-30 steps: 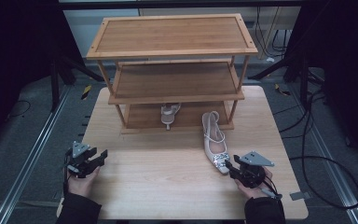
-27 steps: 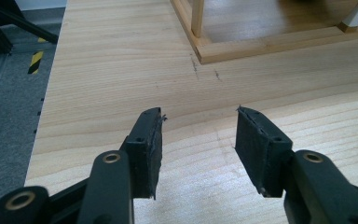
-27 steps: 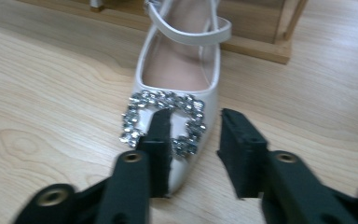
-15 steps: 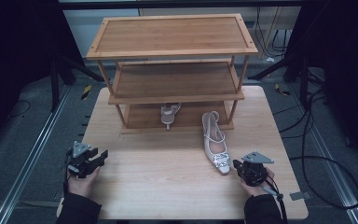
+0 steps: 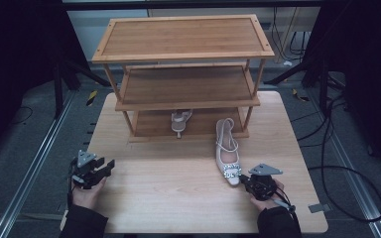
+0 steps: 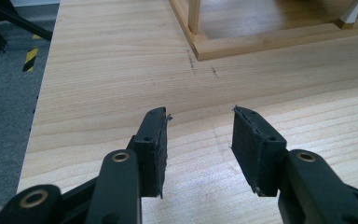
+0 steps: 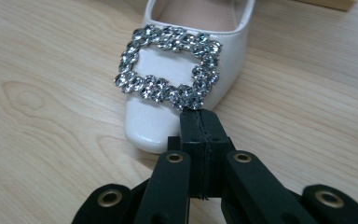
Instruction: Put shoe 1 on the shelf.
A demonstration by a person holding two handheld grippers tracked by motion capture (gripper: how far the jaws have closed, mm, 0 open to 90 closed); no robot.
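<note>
A white shoe point(image 5: 227, 153) with a sparkling buckle point(image 7: 168, 66) lies on the wooden table point(image 5: 178, 198), toe pointing to the near edge and heel toward the three-level wooden rack point(image 5: 183, 74) at the far side. At the near right, the right tongs point(image 5: 248, 181), held in a hand point(image 5: 267, 191), sit just at the shoe's toe; the right gripper view shows their jaws pressed flat together with nothing between them, their tip right up against the near edge of the buckle, though whether they touch it cannot be told. At the near left, well apart from the shoe, the left tongs point(image 5: 106, 166) rest in the other hand point(image 5: 87, 193) over bare table; their jaws stand apart, holding nothing, and have just been closing a little, with only the wood grain between them in the left gripper view. A second shoe point(image 5: 180, 120) stands on the rack's lowest shelf, just left of and beyond the first.
</note>
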